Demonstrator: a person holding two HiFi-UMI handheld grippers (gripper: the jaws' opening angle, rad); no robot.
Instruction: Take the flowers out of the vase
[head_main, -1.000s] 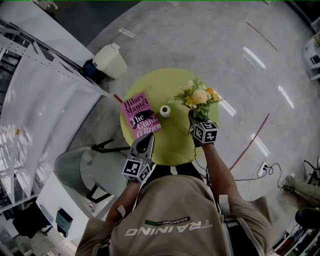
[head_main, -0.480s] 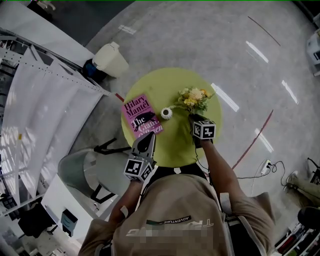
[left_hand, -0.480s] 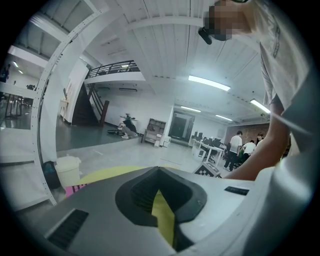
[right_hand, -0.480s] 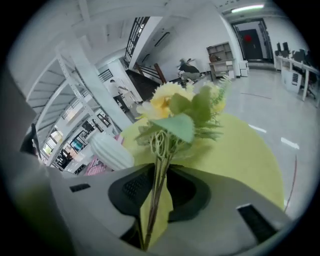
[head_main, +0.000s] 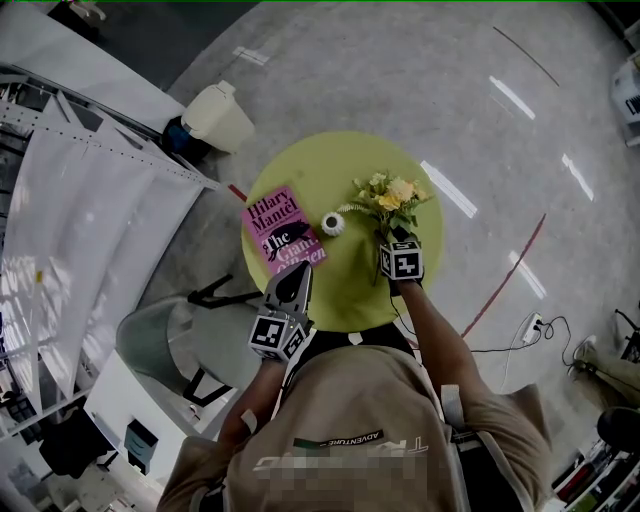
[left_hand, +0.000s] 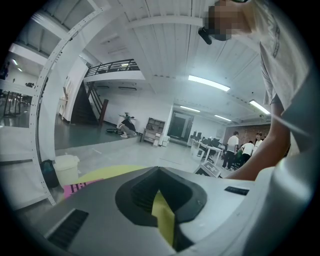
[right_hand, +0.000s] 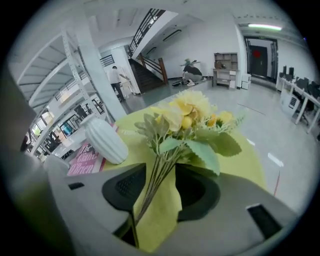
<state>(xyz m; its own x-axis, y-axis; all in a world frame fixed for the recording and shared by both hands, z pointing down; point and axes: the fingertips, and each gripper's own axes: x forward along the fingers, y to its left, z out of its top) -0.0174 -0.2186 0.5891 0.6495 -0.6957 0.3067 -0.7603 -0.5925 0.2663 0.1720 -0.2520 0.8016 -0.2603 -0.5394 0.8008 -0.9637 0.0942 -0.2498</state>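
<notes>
While the left gripper (head_main: 291, 288) hangs near the table edge below the white ribbed vase (head_main: 333, 224) with its jaws drawn together on nothing, the right gripper (head_main: 397, 234) sits just right of that vase. Its jaws have just been opening and now stand wide apart. The thin green stems of the bunch of yellow artificial flowers (head_main: 390, 194) run loosely between them, the pads not pressing. This bunch is out of the vase, just to its right, on the round yellow-green table (head_main: 340, 160). A pink paperback book (head_main: 280, 232) lies left of the vase.
</notes>
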